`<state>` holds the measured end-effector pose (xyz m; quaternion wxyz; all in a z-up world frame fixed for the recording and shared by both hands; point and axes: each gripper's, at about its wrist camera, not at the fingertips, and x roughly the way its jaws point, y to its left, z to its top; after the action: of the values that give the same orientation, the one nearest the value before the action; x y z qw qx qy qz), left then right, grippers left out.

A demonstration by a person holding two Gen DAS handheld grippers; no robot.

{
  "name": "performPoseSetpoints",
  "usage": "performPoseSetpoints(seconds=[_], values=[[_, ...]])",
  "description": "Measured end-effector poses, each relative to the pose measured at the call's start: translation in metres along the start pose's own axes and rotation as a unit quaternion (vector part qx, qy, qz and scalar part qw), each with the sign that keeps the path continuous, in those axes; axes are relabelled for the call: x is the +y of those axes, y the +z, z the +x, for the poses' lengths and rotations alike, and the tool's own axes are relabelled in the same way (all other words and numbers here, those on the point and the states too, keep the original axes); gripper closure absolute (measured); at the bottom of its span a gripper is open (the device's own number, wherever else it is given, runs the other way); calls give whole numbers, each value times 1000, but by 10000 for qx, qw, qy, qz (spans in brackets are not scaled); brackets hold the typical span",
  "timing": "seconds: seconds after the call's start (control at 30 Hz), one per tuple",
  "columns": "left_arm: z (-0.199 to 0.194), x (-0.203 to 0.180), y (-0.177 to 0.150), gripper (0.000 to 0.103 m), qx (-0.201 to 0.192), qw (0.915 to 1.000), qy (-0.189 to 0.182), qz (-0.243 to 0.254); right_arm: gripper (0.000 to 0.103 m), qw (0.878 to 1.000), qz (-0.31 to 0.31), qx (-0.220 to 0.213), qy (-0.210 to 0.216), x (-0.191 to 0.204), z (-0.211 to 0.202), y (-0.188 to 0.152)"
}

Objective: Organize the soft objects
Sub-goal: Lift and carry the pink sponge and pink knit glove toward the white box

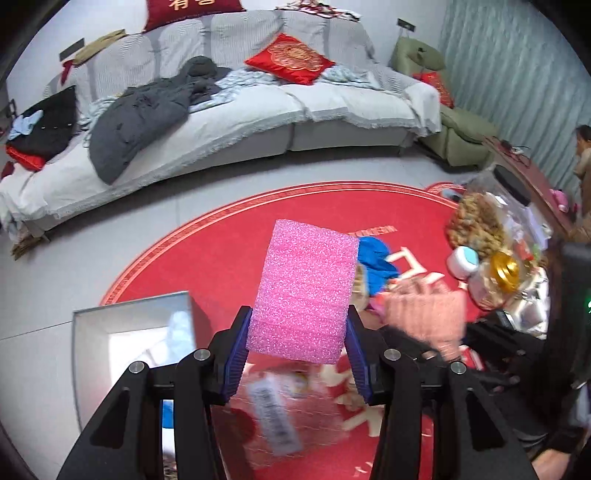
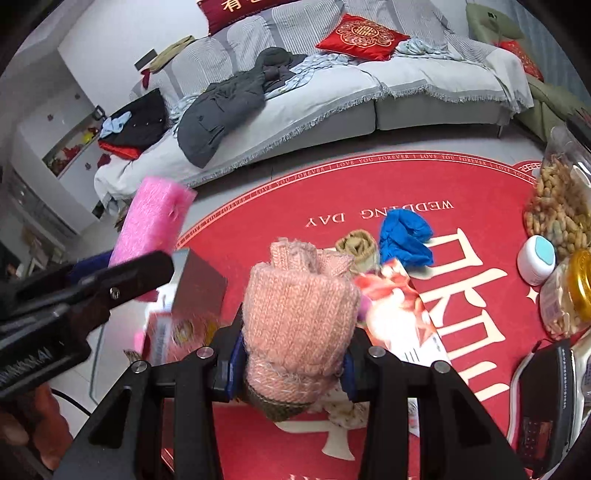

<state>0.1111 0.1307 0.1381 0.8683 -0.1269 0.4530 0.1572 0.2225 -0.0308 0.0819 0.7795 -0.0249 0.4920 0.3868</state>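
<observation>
Grey floor runs wide and bare between the long grey sofa [image 1: 229,122] at the back and the round red rug [image 2: 461,192], whose curved border reads "I LOVE YOU FOREVER" over and over; inside it, upside down in the right wrist view, stands "WEDDING DAY" above large cream characters. Along the rug's right edge the room is crowded: a clear jar of peanuts [image 2: 561,206], a gold-lidded jar [image 2: 576,291] and a small white tub with a teal top [image 2: 535,260] stand close together. At the rug's left edge sits an open grey box [image 1: 133,332].

Left claw [image 1: 297,332] grips a pink foam block [image 1: 306,288], its blue pads pressing the block's lower sides, held up above the rug just right of the box. Right claw [image 2: 291,365] is closed on a pink knitted glove [image 2: 299,314], which stands up out of the jaws. Beyond it on the rug lie a blue cloth [image 2: 404,236] and a rolled tan knit piece [image 2: 356,243], near each other. A dark red cushion [image 2: 236,11] on the sofa back bears cream writing, cut off by the frame.
</observation>
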Motion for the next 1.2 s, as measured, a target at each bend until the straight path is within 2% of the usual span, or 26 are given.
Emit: performPoseSetpoints(seconds=[0.1,0.5,0.6,0.77,1.07,1.2], values=[[2,17,1,54,47,9998,167,-125,59,9999,11,-23,123,14,0,8],[-30,75,-29,54,-88,9976,93,-676,58,9955,-804,-30,490,86,-5,1],[-35,84,-35,54,-134,9967,154,-787,58,9942,-899,33,581,98,-2,3],[-44,105,-52,54,-143,9942,240,-1036,57,9861,-1438,248,792,125,-1,-11],[-52,113,-89,54,-20,9935,315,-1092,57,9699,-2383,382,329,157,-17,-57],[-55,110,-100,54,13,9936,309,-1083,57,9676,-2465,444,313,159,-26,-71]])
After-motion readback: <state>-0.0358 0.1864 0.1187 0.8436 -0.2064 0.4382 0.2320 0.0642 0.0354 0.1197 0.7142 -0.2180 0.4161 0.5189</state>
